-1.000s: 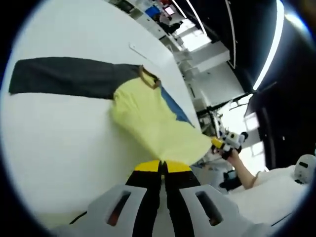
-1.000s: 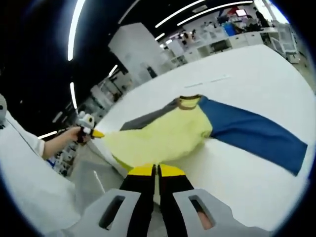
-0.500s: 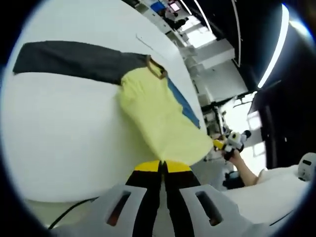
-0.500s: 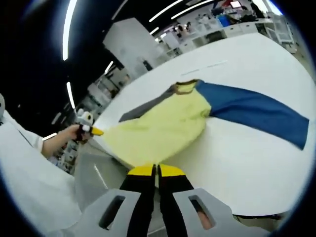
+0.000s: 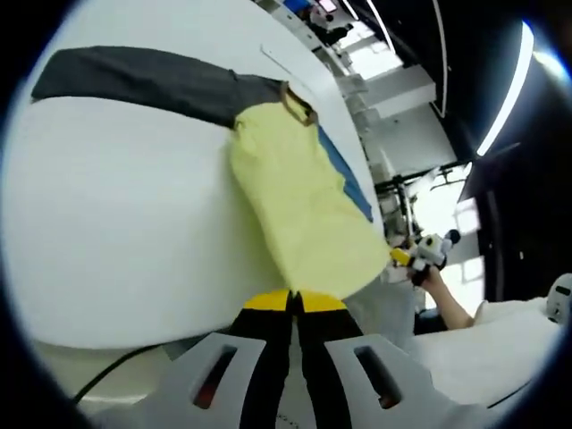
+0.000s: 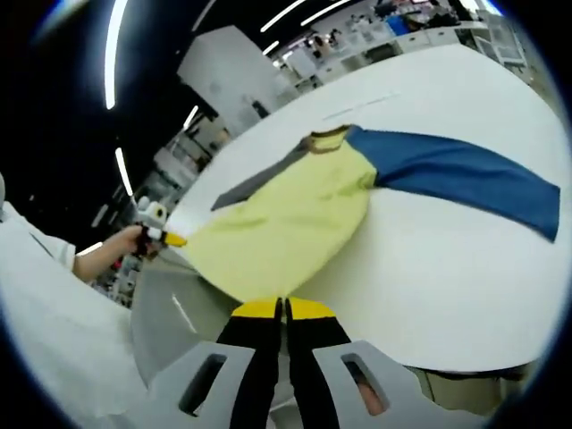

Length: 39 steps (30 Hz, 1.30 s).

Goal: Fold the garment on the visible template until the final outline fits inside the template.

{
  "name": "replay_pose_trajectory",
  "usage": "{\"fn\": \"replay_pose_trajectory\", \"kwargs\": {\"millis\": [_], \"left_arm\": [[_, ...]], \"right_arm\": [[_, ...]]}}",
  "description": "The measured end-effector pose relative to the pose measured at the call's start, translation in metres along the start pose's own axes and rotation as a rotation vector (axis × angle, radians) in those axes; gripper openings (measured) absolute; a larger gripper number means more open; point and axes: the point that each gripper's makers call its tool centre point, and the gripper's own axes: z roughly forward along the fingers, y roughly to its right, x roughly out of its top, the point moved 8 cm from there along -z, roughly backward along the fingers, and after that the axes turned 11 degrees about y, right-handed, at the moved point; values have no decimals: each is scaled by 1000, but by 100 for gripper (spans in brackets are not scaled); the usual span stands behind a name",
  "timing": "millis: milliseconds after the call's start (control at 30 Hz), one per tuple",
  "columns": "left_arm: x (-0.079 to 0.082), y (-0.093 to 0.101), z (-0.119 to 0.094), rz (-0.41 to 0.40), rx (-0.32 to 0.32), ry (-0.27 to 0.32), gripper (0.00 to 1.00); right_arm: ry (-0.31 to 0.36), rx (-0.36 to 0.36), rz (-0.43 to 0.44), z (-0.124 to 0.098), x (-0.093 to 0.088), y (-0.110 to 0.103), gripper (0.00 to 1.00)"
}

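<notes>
Shirt [image 5: 304,210], yellow-bodied with a grey sleeve [image 5: 134,79] and a blue sleeve [image 6: 456,174], lies spread on the white table [image 5: 116,232], its hem at 6 o'clock clenched in your left gripper [image 5: 293,304] and right gripper [image 6: 282,310] jaws so you can fold it.

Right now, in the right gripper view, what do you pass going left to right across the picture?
White sleeve → hand → left gripper → yellow shirt body → blue sleeve.

The garment [image 5: 299,201] has a pale yellow body, one dark grey sleeve, one blue sleeve and a brown collar. The tabletop [image 5: 116,223] is plain white.
</notes>
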Motion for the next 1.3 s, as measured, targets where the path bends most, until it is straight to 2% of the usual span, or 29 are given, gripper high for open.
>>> {"fn": "replay_pose_trajectory", "kwargs": {"millis": [400,833,1300], "left_arm": [[-22,-14,7,-16,43,-55,0],[-34,-25,13,-28,75,-74,0],[-44,-33,20,-35,105,-105,0]], "right_arm": [[-68,-34,6,2,-19,7,2],[-181,-88,-37,6,-37,13,2],[-241,-113,-56,9,-48,19,2]]}}
